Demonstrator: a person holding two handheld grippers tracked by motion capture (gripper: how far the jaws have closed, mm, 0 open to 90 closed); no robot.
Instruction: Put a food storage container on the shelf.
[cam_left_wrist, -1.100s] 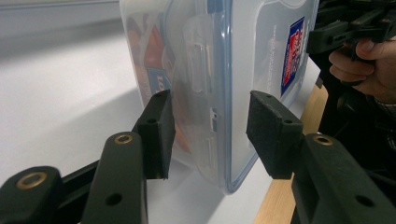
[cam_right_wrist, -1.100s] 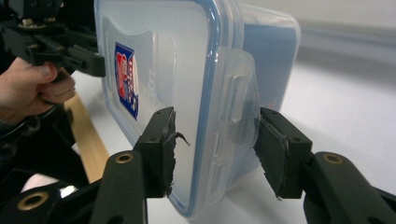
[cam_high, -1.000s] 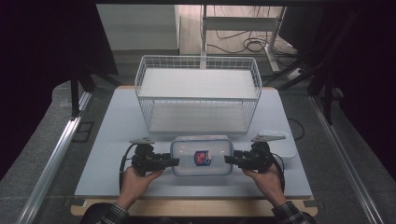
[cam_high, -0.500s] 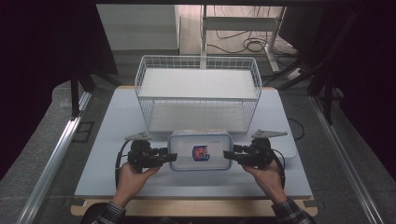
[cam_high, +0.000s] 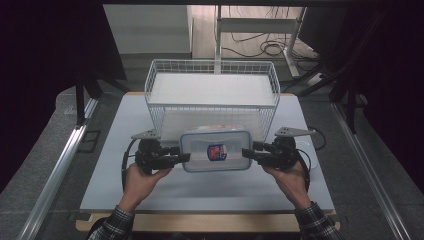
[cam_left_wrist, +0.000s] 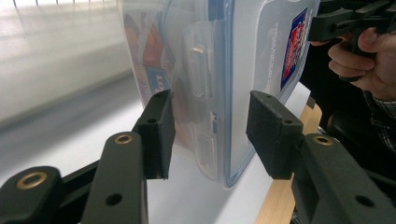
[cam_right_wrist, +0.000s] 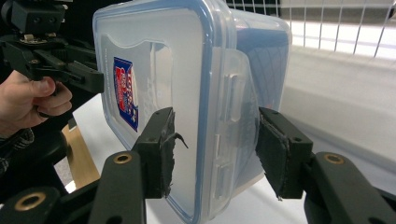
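White table (cam_high: 130, 130) bears wire basket (cam_high: 212, 95); grey floor (cam_high: 45, 150).

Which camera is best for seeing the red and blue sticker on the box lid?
The high view: the sticker faces that camera, in the middle of the box lid. In the right gripper view the sticker shows slanted. In the left gripper view the sticker shows nearly edge-on, so it looks squashed.

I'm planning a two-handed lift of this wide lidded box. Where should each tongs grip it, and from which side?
Grip the box at its two short ends, over the latch flaps, left tongs from the left, right tongs from the right. The box looks too wide for one grip, and its ends fit between the jaws.
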